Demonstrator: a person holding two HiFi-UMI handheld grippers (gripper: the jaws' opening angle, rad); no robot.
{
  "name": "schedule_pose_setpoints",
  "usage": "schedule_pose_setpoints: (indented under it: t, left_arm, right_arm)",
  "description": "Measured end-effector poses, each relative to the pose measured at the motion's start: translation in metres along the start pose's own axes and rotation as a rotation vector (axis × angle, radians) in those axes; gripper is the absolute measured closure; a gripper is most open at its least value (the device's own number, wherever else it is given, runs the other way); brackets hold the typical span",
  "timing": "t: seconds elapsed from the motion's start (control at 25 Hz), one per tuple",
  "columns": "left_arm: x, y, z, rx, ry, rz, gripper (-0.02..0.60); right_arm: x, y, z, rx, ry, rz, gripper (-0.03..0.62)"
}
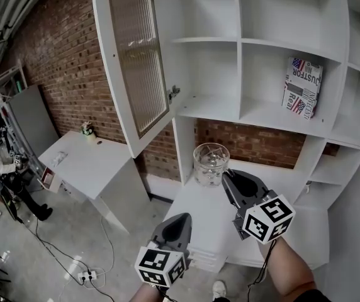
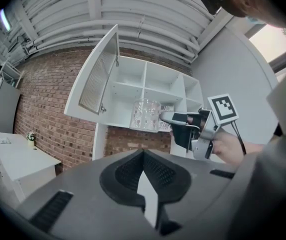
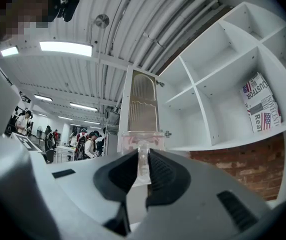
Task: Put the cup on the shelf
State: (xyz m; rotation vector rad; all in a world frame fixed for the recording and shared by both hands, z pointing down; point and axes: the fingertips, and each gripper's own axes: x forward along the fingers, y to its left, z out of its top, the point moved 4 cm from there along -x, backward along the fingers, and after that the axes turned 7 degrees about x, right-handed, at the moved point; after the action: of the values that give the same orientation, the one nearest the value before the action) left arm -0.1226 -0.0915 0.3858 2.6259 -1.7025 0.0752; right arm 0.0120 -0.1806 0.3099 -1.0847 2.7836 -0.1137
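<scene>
Cup (image 1: 211,163): clear patterned glass, rigid, probably slick and breakable with some weight, so it is best pinched on the wall at the rim. That is where the right gripper (image 1: 228,176) has it, jaws narrowed onto the glass (wall seen edge-on between the pads). It is held upright, mouth up, long axis vertical, over the white counter (image 1: 208,209), in front of and below the open shelf (image 1: 268,113). Left gripper (image 1: 181,219) sits lower, jaws together, holding nothing.
</scene>
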Motion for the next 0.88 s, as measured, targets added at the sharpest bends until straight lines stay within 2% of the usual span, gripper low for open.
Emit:
schedule_pose_setpoints:
  t: [0.88]
  left_arm:
    - [0.115, 0.022, 0.023, 0.037, -0.034, 0.046, 0.578]
  right_arm:
    - [0.081, -0.097, 0.045, -0.045, -0.035, 0.058, 0.559]
